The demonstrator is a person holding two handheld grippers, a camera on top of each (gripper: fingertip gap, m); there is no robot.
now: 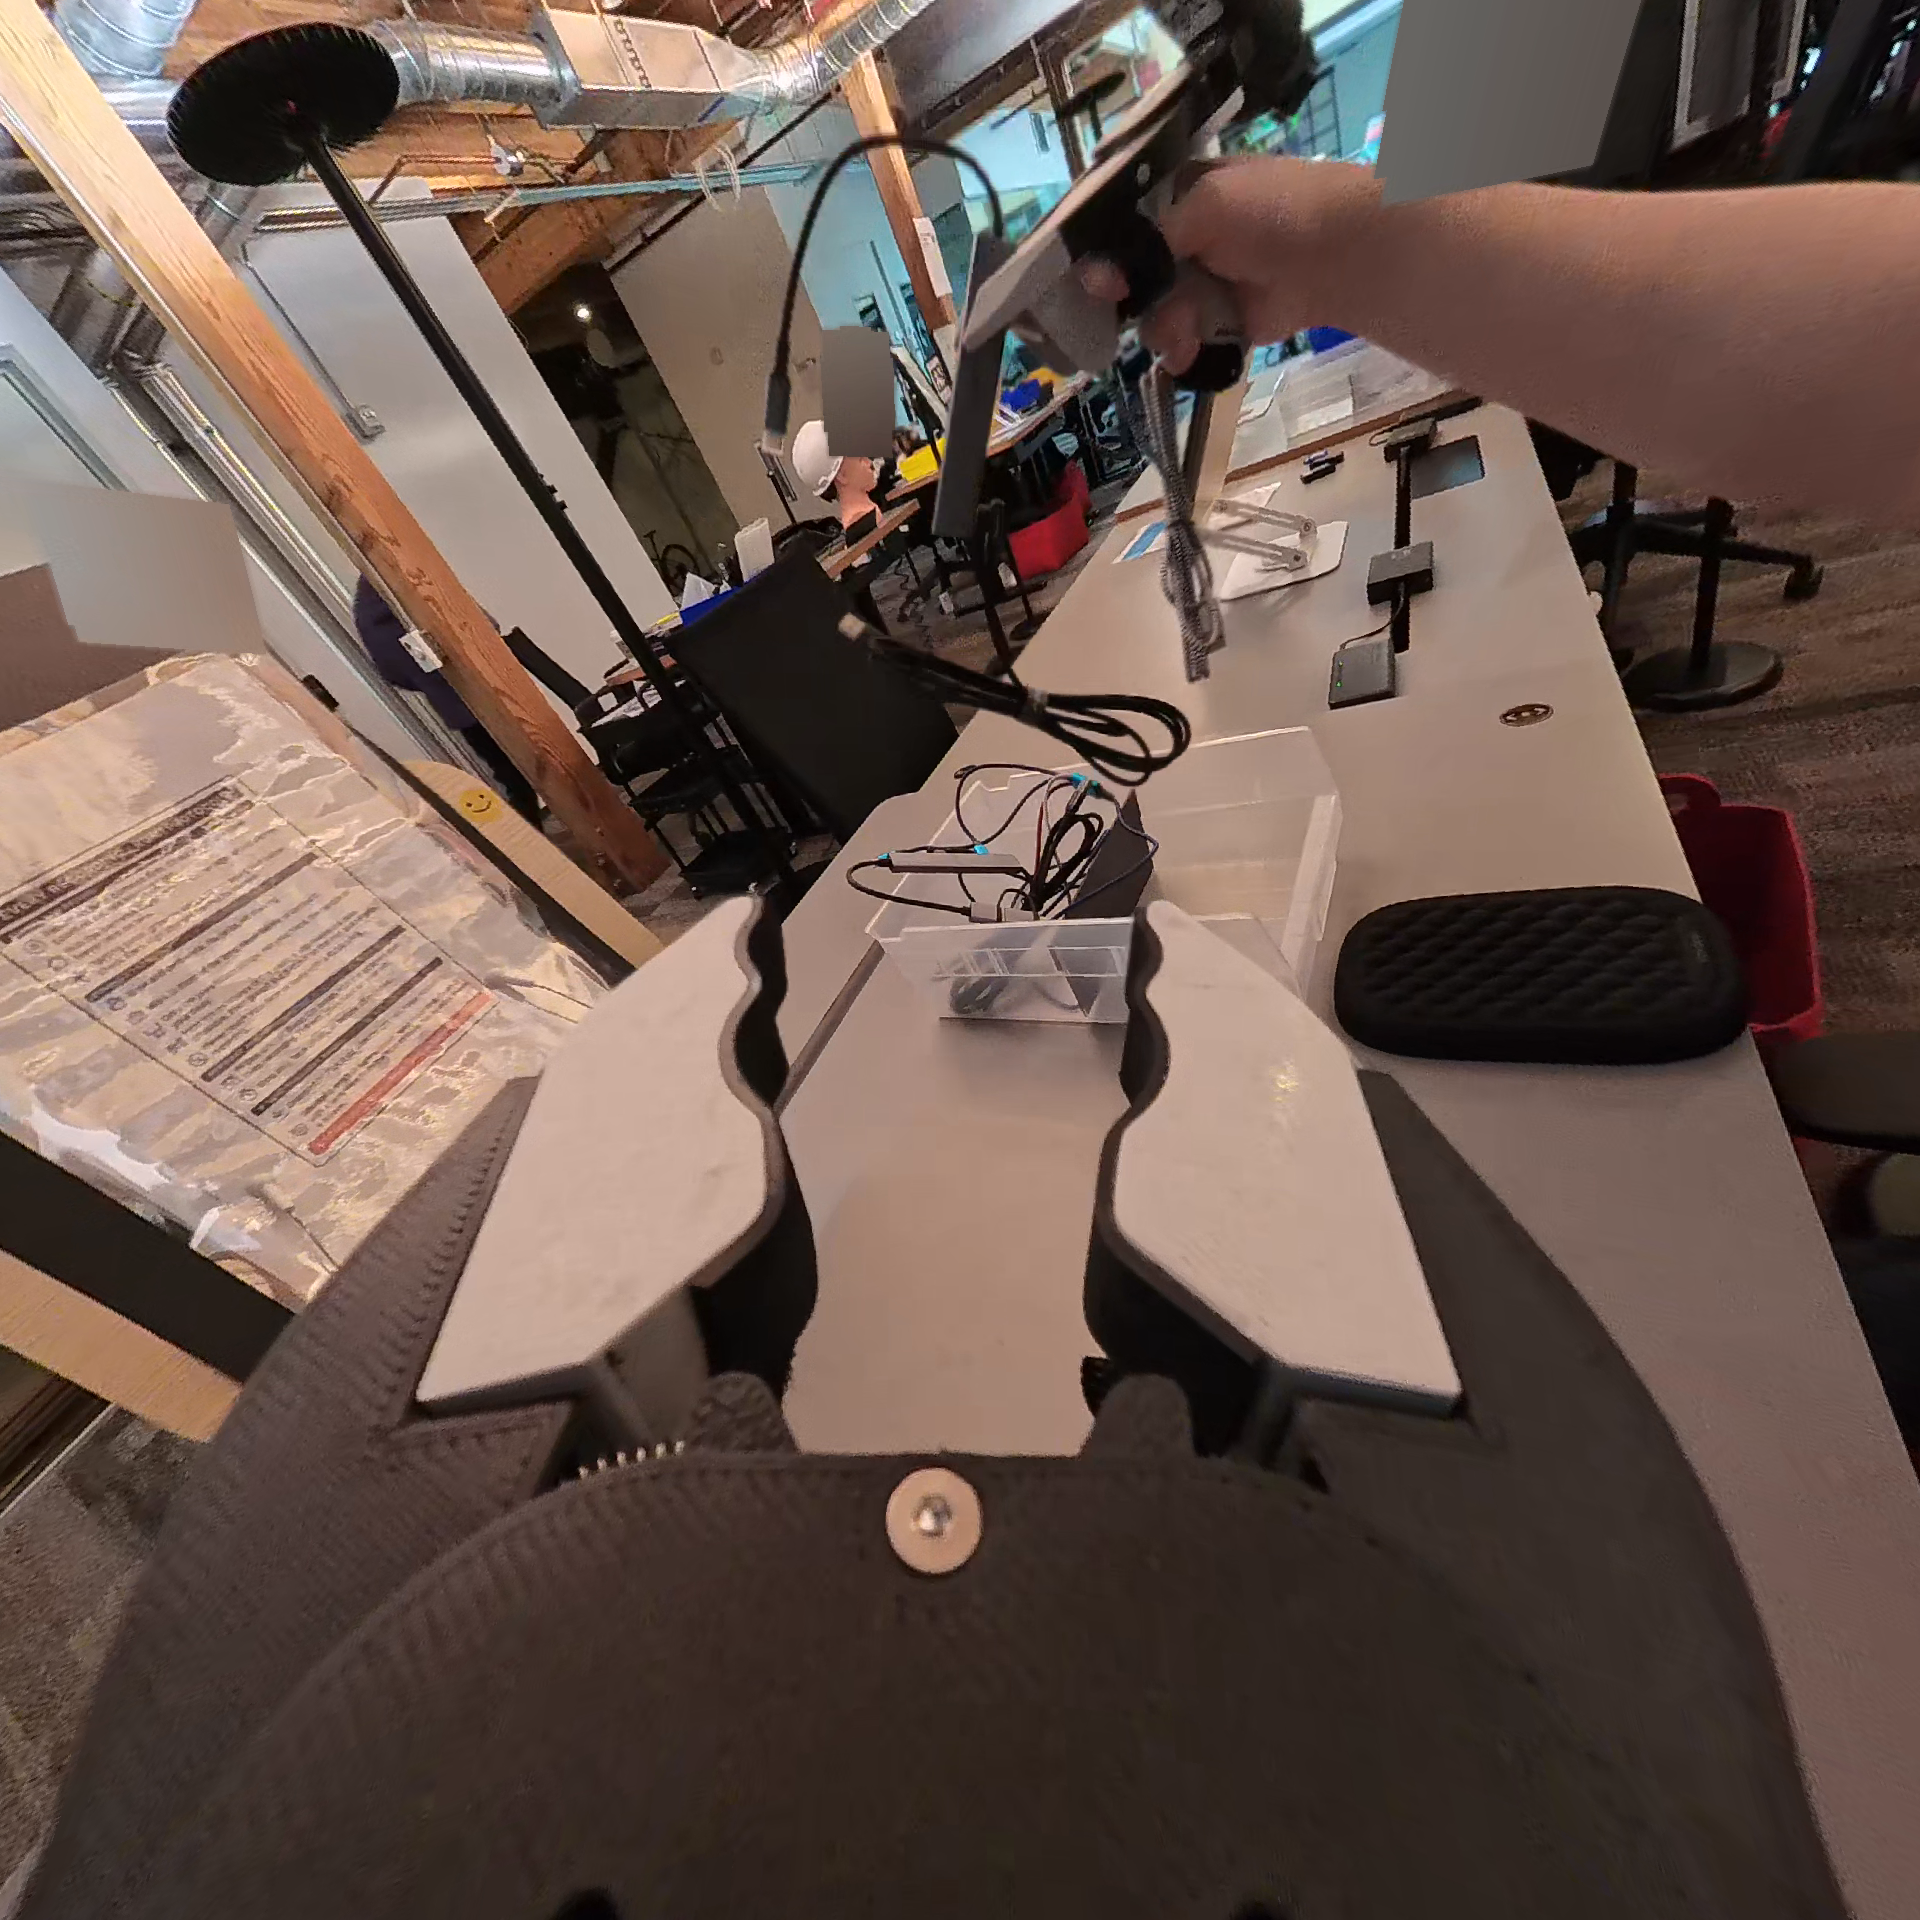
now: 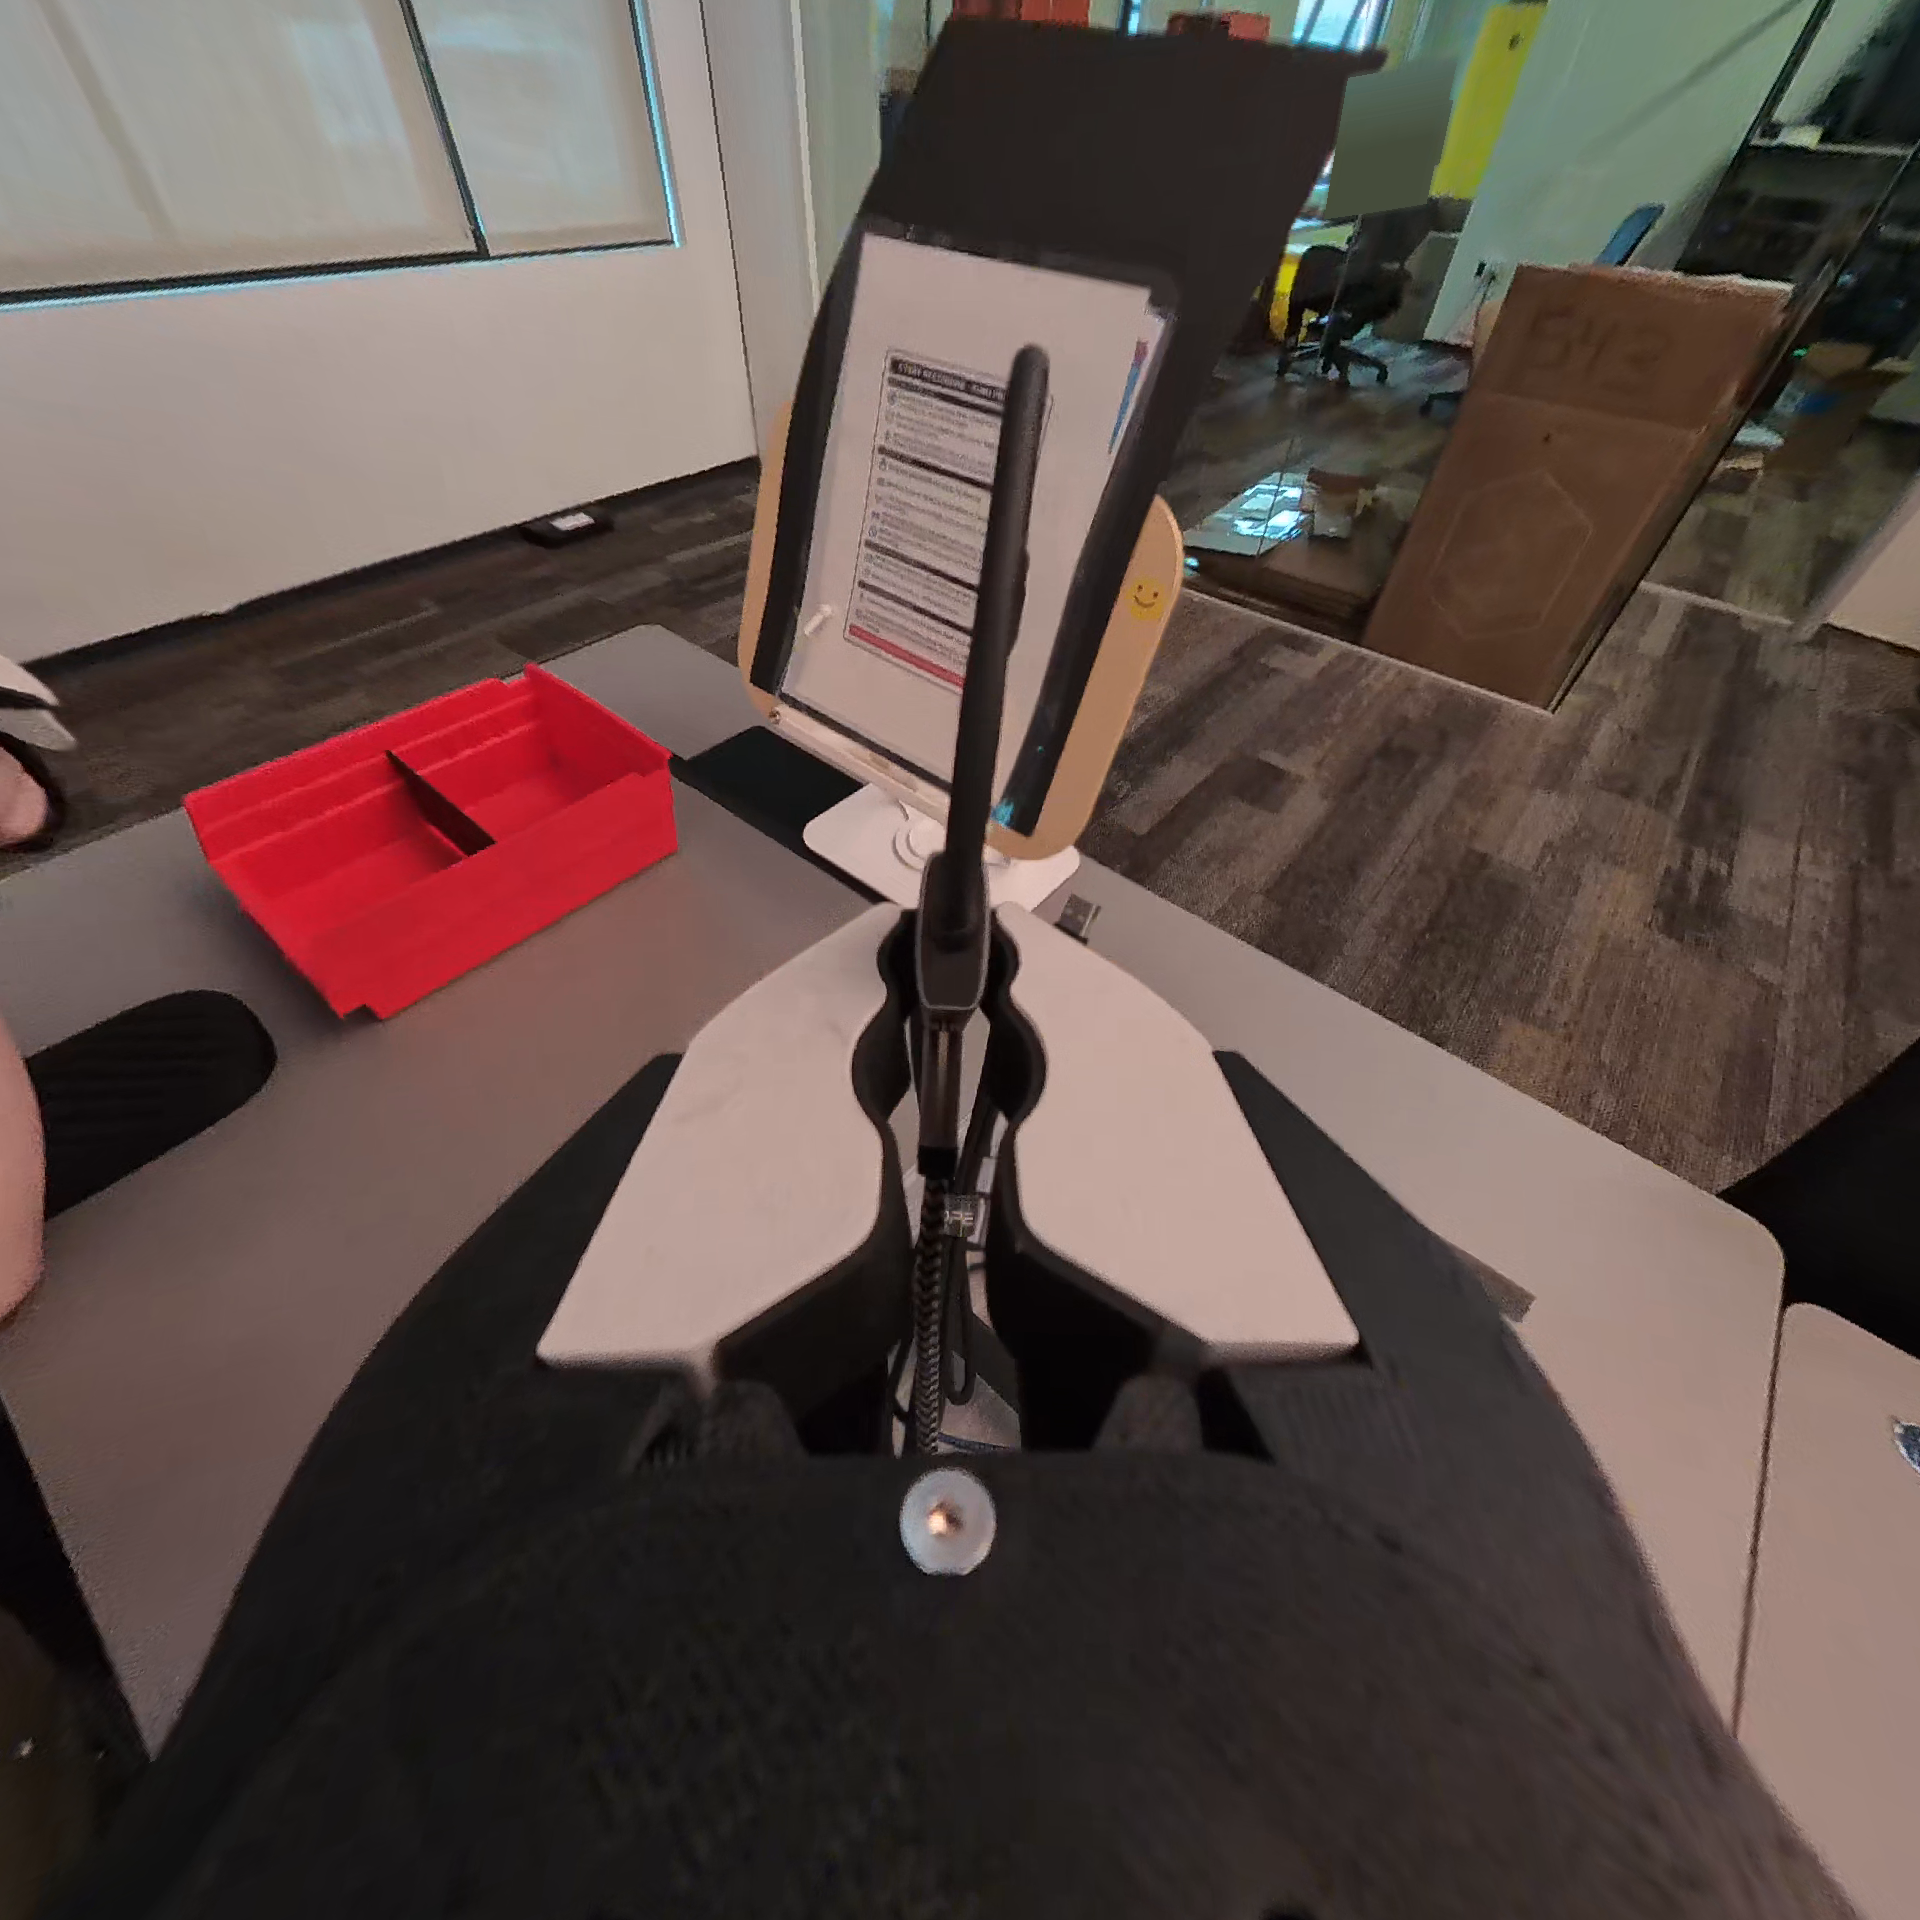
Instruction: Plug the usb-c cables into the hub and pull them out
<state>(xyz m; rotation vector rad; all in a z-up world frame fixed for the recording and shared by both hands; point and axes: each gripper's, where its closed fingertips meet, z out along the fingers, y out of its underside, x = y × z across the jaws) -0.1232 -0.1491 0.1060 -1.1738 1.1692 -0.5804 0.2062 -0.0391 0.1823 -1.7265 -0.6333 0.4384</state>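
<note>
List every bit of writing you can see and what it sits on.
Printed sheet in the stand: rows of print, wording not repeated here.
Cardboard box: faint marks, unreadable.
Braided cable in the right gripper: tiny mark on its band, too small.
Yellow sticker: a smiling face, no words.

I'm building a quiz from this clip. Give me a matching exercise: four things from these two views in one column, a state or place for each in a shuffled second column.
Things:
1. left claw
2. right claw
3. red bin
4. black wrist rest

States or places:
A. lying flat on the grey table's right side, behind the open claw
B. open, holding nothing
C. empty, divided by a black partition
D. shut on a black cable that rises up from it

Pairs: 1-B, 2-D, 3-C, 4-A
</note>
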